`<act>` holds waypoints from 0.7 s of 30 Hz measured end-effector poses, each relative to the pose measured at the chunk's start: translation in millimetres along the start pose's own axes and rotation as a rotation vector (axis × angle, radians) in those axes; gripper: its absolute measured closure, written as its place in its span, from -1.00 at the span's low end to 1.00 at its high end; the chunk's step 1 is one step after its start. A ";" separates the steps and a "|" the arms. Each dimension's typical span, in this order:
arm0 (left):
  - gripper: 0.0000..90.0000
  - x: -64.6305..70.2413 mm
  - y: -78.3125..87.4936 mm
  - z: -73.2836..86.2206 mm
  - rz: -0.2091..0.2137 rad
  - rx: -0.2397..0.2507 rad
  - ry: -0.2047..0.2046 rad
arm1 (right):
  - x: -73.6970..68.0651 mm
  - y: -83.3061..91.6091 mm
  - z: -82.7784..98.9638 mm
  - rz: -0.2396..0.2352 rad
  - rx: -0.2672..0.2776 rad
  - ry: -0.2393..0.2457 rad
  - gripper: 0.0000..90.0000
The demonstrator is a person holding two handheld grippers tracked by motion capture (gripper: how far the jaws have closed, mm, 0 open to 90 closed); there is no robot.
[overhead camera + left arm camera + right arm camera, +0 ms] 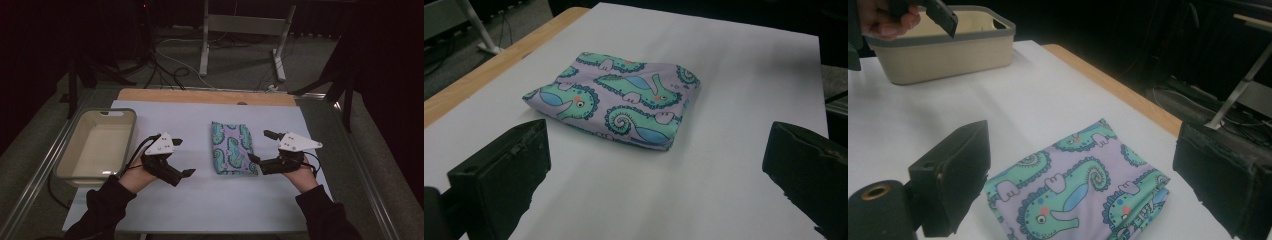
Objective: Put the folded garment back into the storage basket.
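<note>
A folded cloth with green seahorses on lilac lies flat in the middle of the white table top. My left gripper is open, held a little left of the cloth and pointed at it; from the left gripper view the cloth lies beyond the wide-apart jaws of that gripper. My right gripper is open at the cloth's right edge. In the right gripper view its jaws stand on either side of the cloth's near end, with nothing held.
A beige plastic bin with a grey rim stands empty at the table's left side, also seen as the bin behind my left hand. A wooden strip runs along the far edge. Cables and a metal stand occupy the floor beyond.
</note>
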State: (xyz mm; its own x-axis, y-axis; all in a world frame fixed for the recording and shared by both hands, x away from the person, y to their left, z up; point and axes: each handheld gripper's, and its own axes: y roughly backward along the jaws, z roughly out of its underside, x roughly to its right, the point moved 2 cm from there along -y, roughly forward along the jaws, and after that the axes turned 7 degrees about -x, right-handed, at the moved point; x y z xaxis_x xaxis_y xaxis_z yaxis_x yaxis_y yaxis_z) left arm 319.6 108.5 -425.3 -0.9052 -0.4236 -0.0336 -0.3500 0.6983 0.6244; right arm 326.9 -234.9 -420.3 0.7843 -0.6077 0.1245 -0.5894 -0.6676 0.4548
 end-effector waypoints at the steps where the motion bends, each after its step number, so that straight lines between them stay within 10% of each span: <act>1: -1.00 -1.3 -2.0 -1.3 -0.003 0.001 0.005 | 1.0 -2.1 0.0 -0.001 -0.005 0.001 -0.82; 21: -1.00 -25.7 -57.6 -9.2 0.018 -0.056 0.101 | 24.8 -46.1 26.2 0.012 -0.098 -0.085 -0.82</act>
State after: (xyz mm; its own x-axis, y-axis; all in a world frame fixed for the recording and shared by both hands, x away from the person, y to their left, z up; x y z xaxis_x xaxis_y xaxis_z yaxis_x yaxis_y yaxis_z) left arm 365.3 73.8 -453.3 -0.8812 -0.4695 0.0547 -0.3176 0.6738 0.6672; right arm 368.5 -230.5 -461.3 0.7555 -0.6526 0.0569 -0.5737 -0.6173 0.5383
